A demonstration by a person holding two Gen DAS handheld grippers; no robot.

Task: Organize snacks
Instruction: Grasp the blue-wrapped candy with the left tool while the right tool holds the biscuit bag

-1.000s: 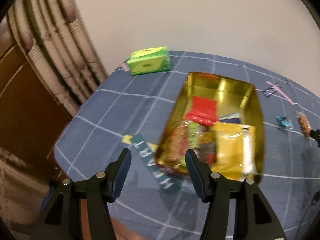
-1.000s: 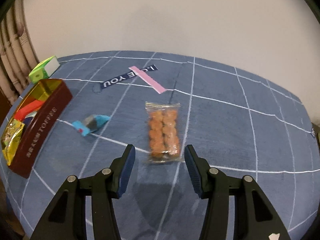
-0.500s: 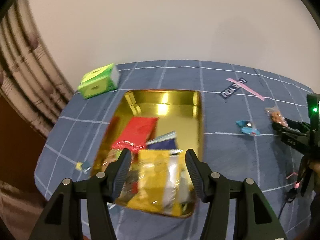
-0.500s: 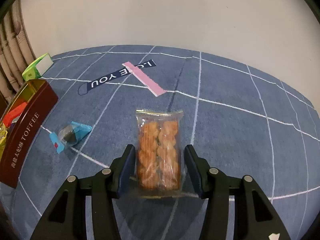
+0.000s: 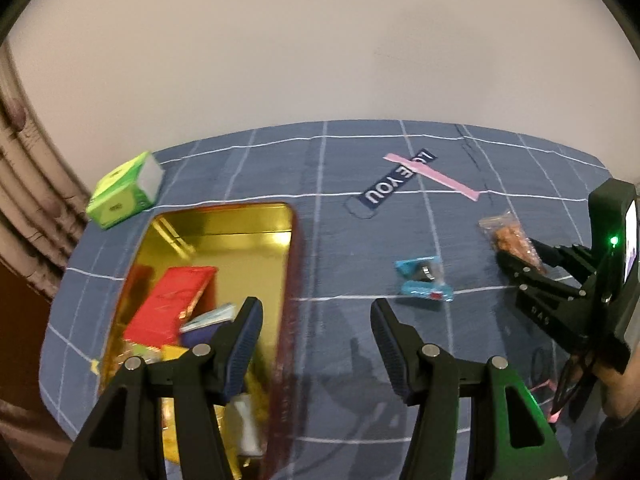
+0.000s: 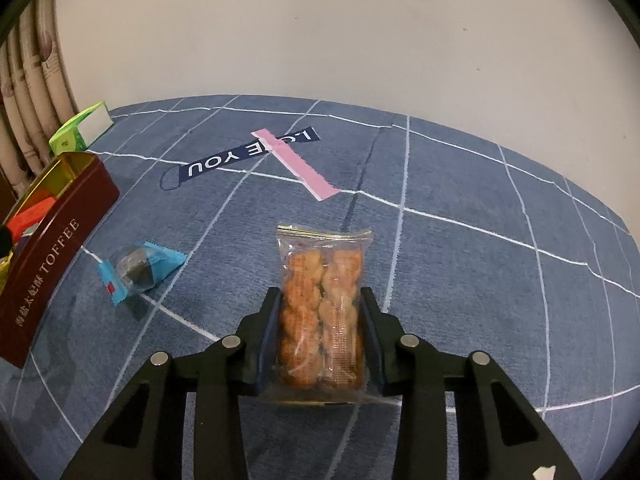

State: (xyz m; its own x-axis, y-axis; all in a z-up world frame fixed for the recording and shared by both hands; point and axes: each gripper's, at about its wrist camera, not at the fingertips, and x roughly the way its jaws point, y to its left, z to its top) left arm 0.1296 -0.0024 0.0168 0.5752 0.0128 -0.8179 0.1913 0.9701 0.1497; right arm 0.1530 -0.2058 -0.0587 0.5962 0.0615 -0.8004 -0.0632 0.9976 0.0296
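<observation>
Now the right gripper (image 6: 320, 312) is closing on the cookie packet (image 6: 322, 300), which lay loose between wider jaws a moment ago. Meanwhile the left gripper (image 5: 316, 330), released and empty, is sliding right off the tin (image 5: 294, 248) over bare cloth (image 5: 344, 248), the blue candy (image 5: 424, 280) lying just ahead.

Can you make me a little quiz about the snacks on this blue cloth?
1. True or false: the right gripper has the clear packet of orange snacks between its fingers.
2. What word is printed in English on the red tin?
3. The blue-wrapped candy lies: A) inside the tin, B) on the cloth between tin and packet, C) on the green box.

Key: 1 true, its jaws are closing; 2 TOFFEE; 3 B.
</observation>
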